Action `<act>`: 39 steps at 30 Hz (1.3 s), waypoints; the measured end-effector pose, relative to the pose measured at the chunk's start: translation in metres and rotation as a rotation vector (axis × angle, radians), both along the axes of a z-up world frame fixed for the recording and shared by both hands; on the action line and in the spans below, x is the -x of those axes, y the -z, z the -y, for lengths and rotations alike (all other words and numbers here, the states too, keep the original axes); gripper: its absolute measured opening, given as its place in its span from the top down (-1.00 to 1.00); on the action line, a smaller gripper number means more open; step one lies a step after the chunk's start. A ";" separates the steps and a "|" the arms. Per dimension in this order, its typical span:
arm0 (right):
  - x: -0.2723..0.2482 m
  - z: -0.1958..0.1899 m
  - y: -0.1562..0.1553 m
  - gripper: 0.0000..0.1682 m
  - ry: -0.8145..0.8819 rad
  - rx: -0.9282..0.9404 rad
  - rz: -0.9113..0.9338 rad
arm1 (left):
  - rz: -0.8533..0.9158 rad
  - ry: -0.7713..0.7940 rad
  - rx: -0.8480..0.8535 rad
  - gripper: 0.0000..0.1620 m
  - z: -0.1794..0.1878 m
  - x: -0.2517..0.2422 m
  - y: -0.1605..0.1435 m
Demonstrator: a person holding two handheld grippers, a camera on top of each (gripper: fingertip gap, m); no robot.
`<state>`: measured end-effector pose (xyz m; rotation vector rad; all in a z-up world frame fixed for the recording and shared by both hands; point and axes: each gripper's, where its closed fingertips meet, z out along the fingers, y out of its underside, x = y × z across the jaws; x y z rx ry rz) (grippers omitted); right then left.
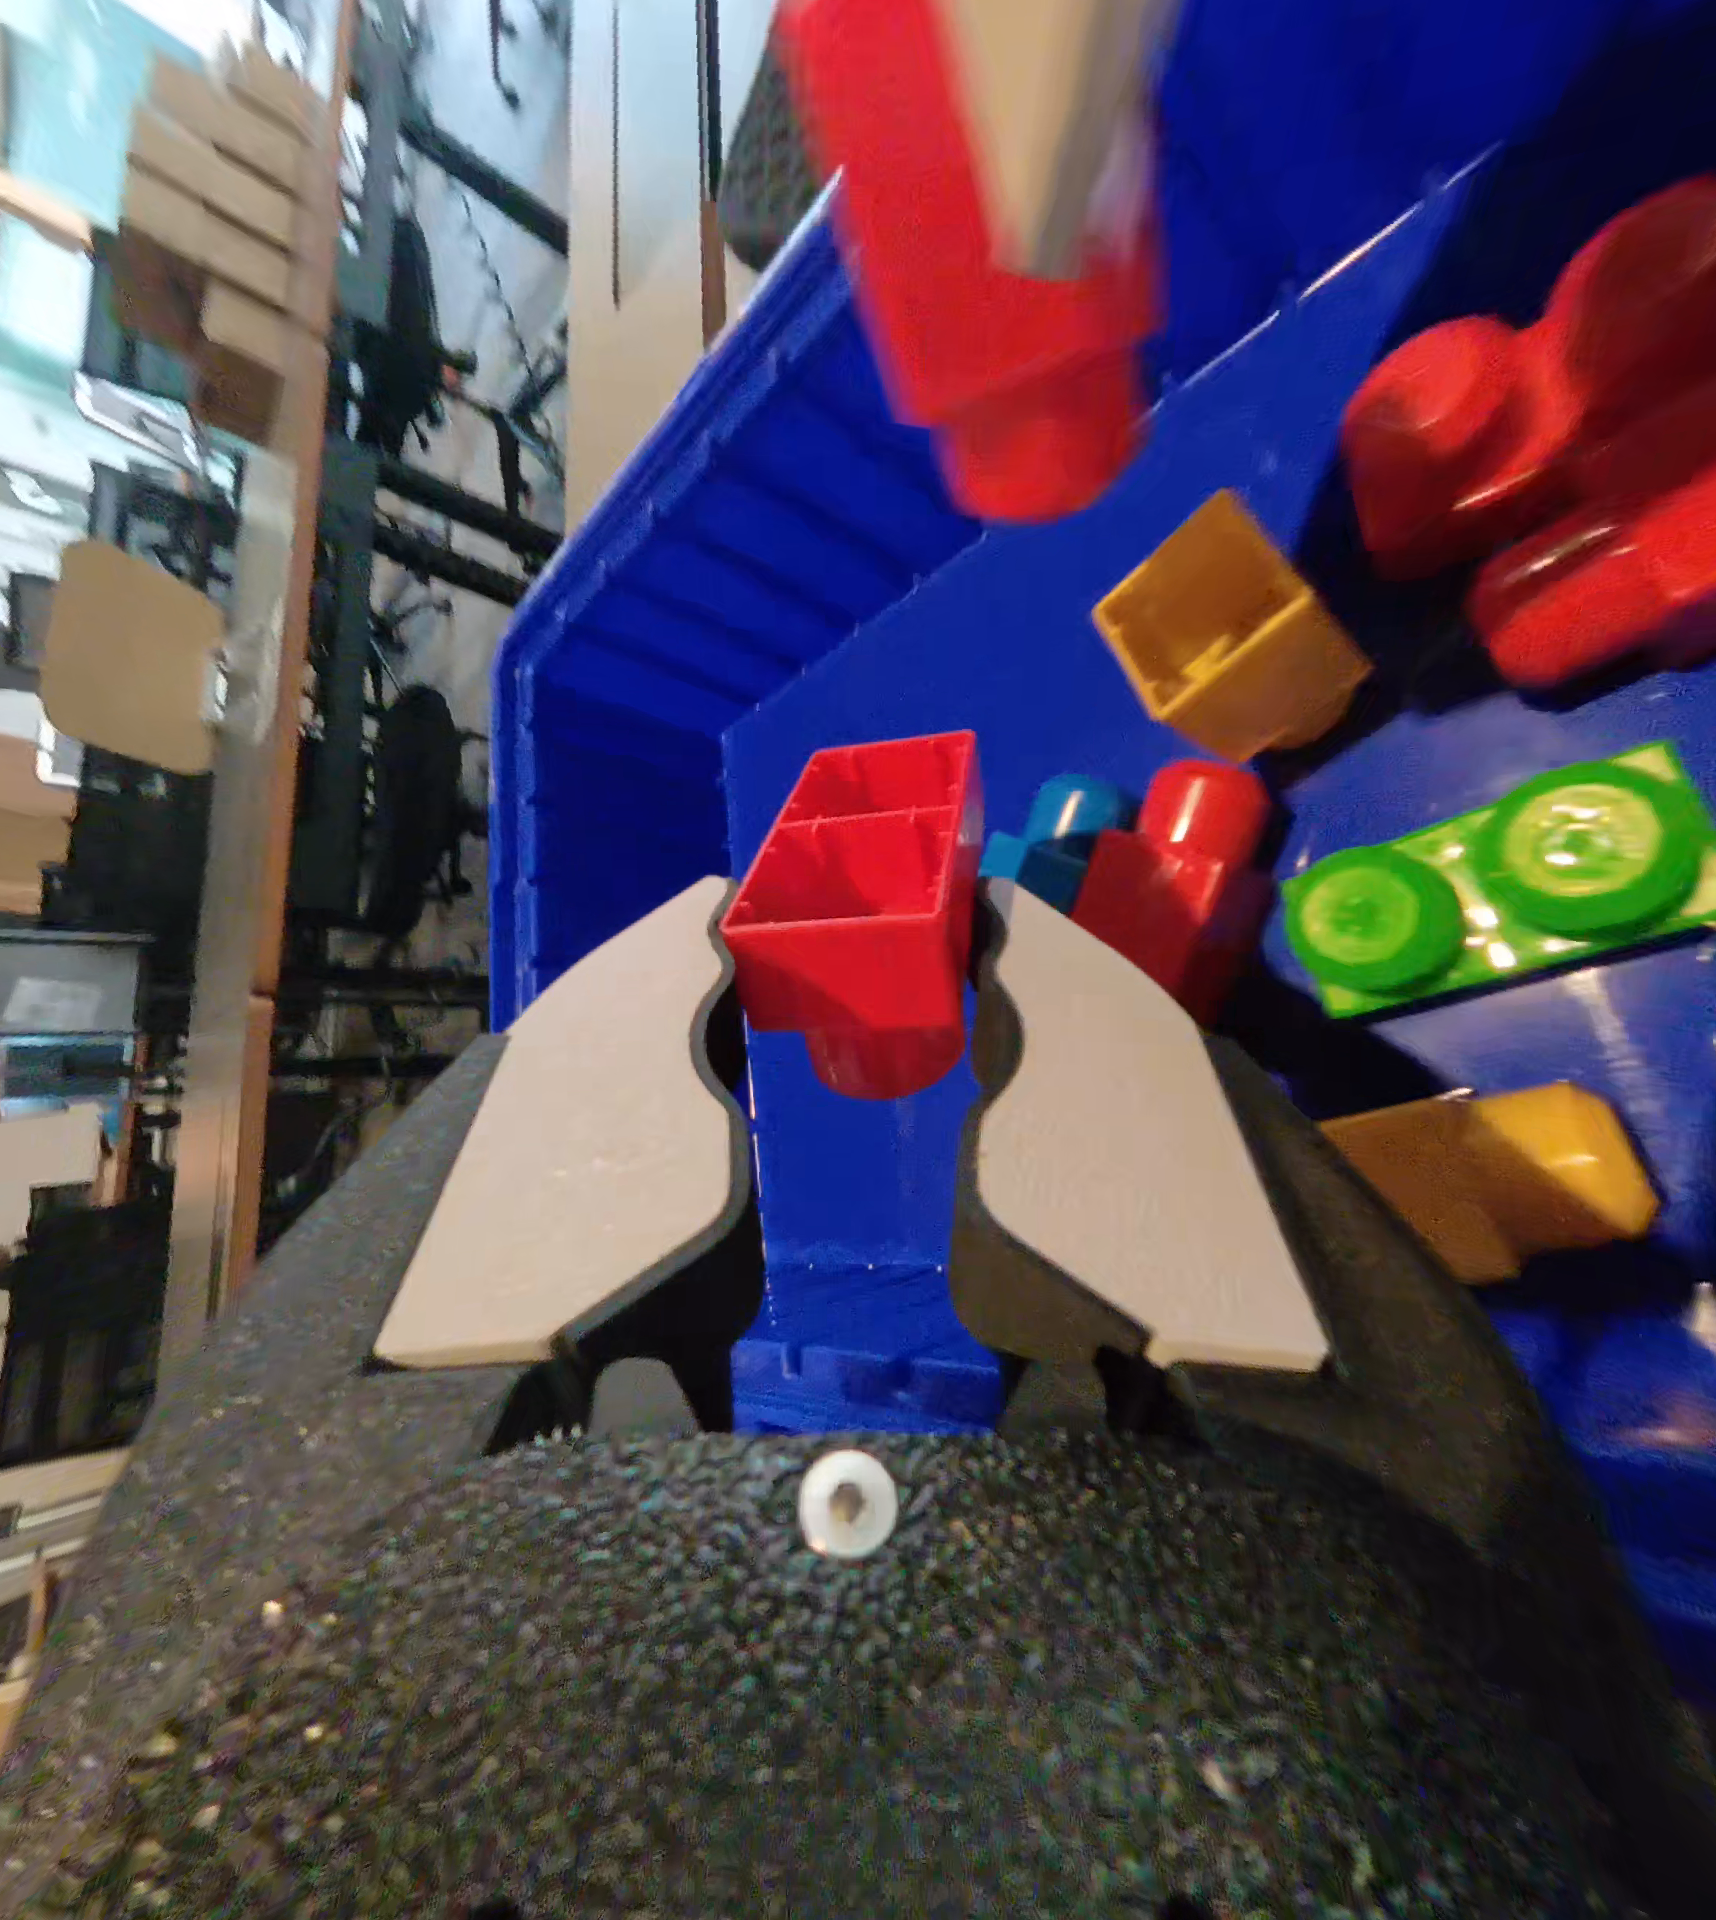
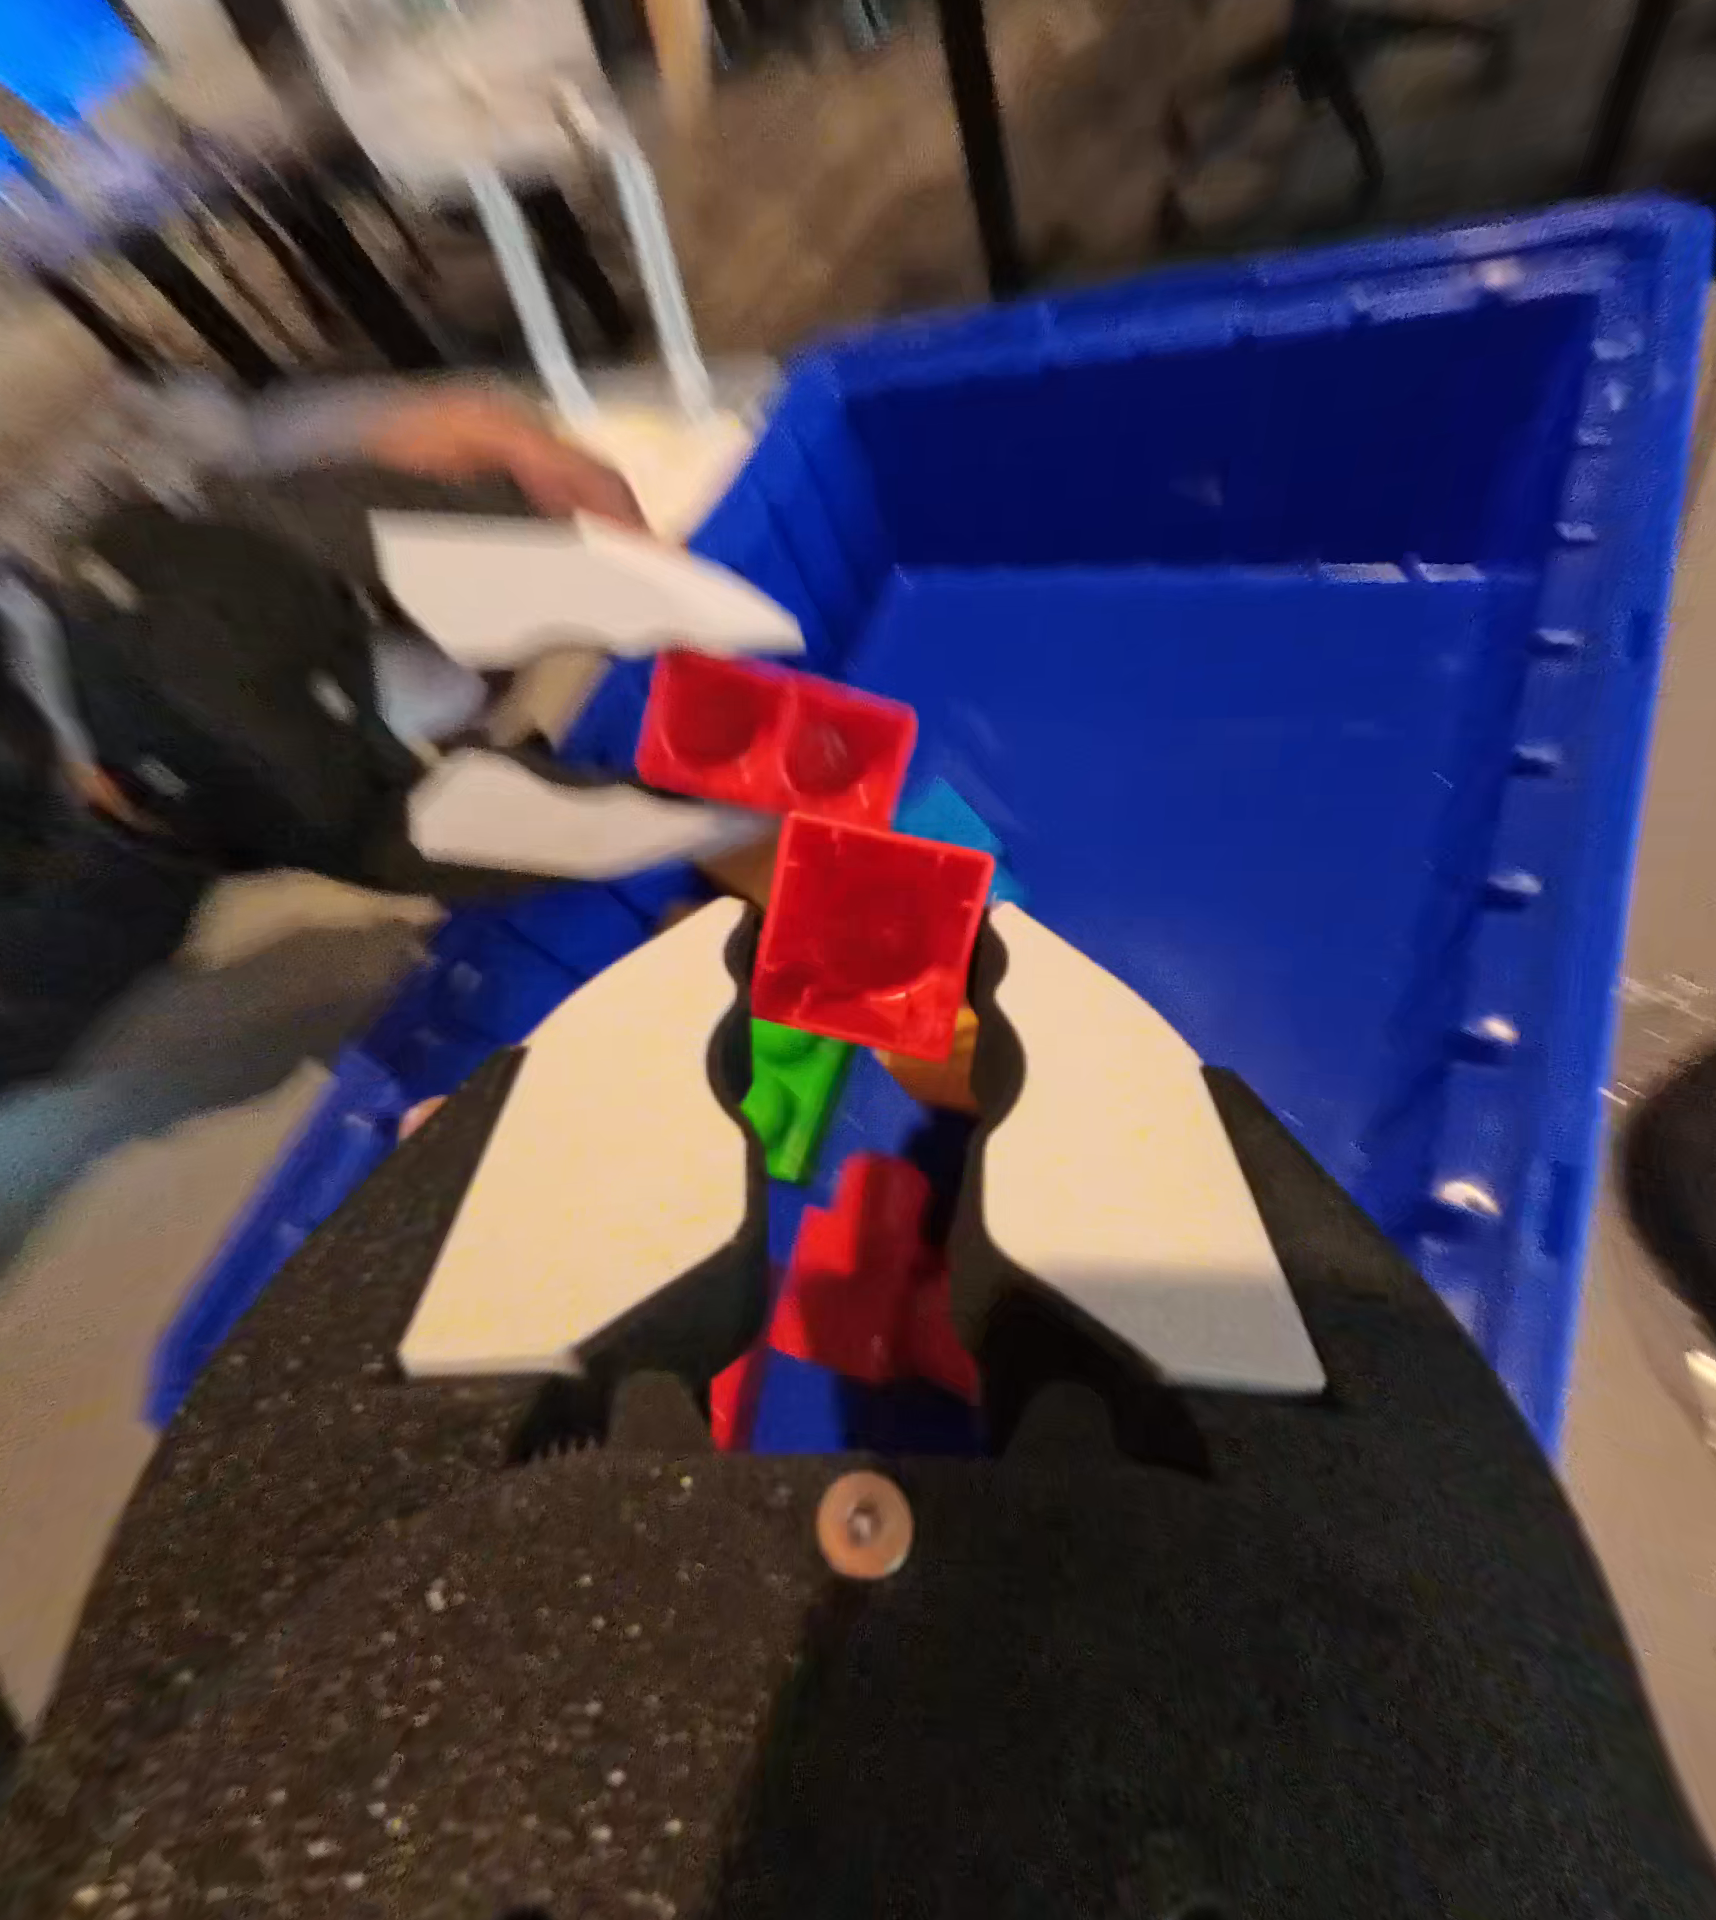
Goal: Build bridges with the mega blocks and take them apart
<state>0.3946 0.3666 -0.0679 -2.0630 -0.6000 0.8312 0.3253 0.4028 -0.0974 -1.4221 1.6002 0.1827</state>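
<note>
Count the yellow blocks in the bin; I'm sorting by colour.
2 yellow blocks, left wrist view: one above the green block, one below it. More may be hidden.

the left wrist view is rolled sideways, close over the blue bin [image 1: 625, 582], looking along its fingers at the loose blocks [image 1: 1519, 883]. the right wrist view looks down into the same bin [image 2: 1249, 727] from just above. both views share the bin and each other's gripper.

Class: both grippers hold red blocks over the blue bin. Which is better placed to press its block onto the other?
Probably the right gripper: its square red plastic block sits studs-up beside the left gripper's two-stud red block, hollow underside showing.
</note>
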 end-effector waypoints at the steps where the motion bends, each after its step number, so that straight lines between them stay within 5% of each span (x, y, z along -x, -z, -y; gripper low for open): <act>1: -0.004 -0.001 0.011 0.53 0.008 0.008 0.111 | -0.022 -0.020 0.033 0.50 -0.007 0.000 0.003; 6: -0.013 -0.007 0.046 0.54 0.023 0.041 0.465 | -0.078 -0.140 0.309 0.48 -0.030 0.001 0.028; 9: -0.022 -0.011 0.057 0.32 0.052 0.064 0.556 | -0.038 -0.194 0.407 0.42 -0.036 0.002 0.035; 16: -0.014 -0.004 0.041 0.17 0.044 0.014 0.517 | 0.269 -0.282 0.381 0.13 -0.039 0.031 0.006; 23: 0.057 0.038 -0.006 0.23 -0.116 -0.134 0.411 | 0.527 -0.236 0.289 0.16 0.012 0.110 -0.041; 29: 0.185 0.123 -0.036 0.27 -0.433 -0.326 0.372 | 0.579 -0.317 0.084 0.17 0.077 0.263 -0.075; 35: 0.309 0.211 -0.003 0.29 -0.756 -0.349 0.286 | 0.545 -0.802 0.064 0.15 0.139 0.504 -0.083; 39: 0.356 0.230 0.032 0.30 -0.849 -0.294 0.262 | 0.393 -1.130 0.006 0.18 0.190 0.676 -0.086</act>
